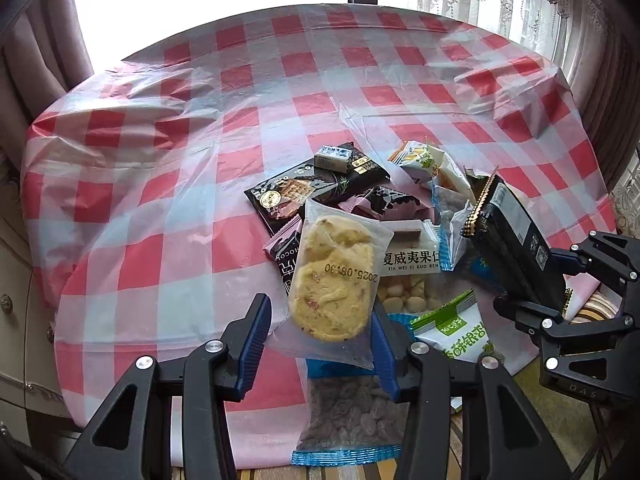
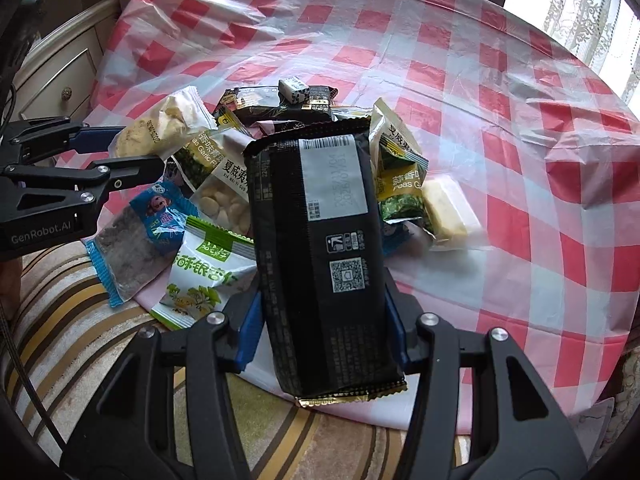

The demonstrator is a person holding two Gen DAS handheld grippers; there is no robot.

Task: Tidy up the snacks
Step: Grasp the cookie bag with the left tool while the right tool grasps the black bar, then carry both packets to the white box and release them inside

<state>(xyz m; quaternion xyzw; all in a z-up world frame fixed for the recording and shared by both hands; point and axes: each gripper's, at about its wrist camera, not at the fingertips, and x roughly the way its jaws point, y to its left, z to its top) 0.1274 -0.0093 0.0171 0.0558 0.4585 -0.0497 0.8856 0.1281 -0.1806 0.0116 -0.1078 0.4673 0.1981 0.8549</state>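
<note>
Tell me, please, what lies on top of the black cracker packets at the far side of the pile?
A small white wrapped sweet rests on the black cracker packets. Their near edges are covered by other wrappers, so anything beneath stays unseen.

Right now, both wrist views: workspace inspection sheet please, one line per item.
Surface: table under a wrinkled red-and-white checked plastic cloth.
Job's things: clear-wrapped yellow cake and long black packet, both lifted from the snack pile.
Clutter: raisin pouch overhangs the near table edge; small white wrapped cube sits on a black cracker pack.
Grippers: left gripper has the cake wrapper between its blue fingers; right gripper is clamped on the black packet's lower end.
Cables: dark cable at the right view's left edge.
Surroundings: striped cushion below, drawer cabinet, curtains, bright window.
</note>
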